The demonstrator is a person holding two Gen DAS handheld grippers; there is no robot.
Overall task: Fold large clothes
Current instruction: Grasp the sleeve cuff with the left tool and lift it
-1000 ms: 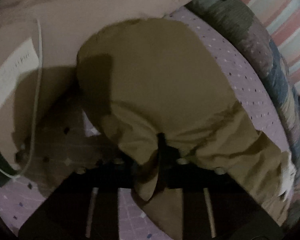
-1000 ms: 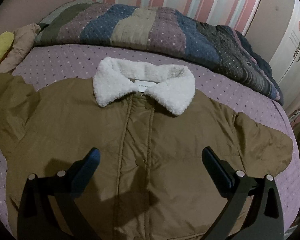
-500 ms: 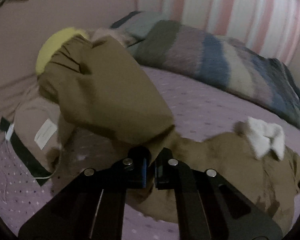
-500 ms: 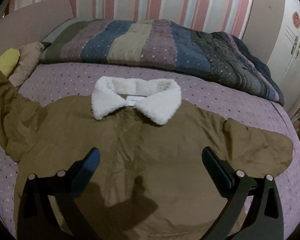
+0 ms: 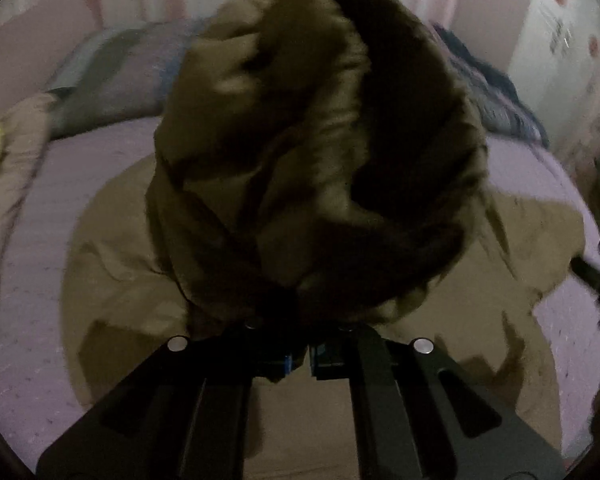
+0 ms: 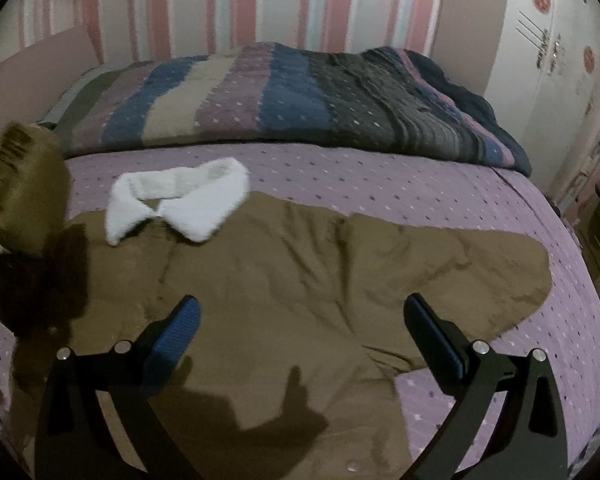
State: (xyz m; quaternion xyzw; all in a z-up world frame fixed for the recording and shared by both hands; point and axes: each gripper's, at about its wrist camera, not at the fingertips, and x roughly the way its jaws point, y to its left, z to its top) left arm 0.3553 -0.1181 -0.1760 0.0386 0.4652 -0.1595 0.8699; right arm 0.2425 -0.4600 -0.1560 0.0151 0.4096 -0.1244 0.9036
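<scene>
A brown jacket (image 6: 300,280) with a white fleece collar (image 6: 176,204) lies flat on the purple dotted bed, front side down or closed. My left gripper (image 5: 300,356) is shut on the jacket's left sleeve (image 5: 320,152) and holds it lifted above the jacket body; the raised sleeve also shows at the left of the right wrist view (image 6: 24,192). My right gripper (image 6: 300,320) is open and empty, hovering above the jacket's lower body. The right sleeve (image 6: 480,272) lies spread out flat.
A striped quilted blanket (image 6: 300,96) is bunched along the far side of the bed (image 6: 420,176). Beige and yellow cloth (image 5: 4,152) lies at the left. A white wardrobe (image 6: 560,60) stands at the right, a striped wall behind.
My left gripper has lifted the left sleeve off the bed and swung it up and inward over the jacket body. The right gripper has drawn back and stayed open.
</scene>
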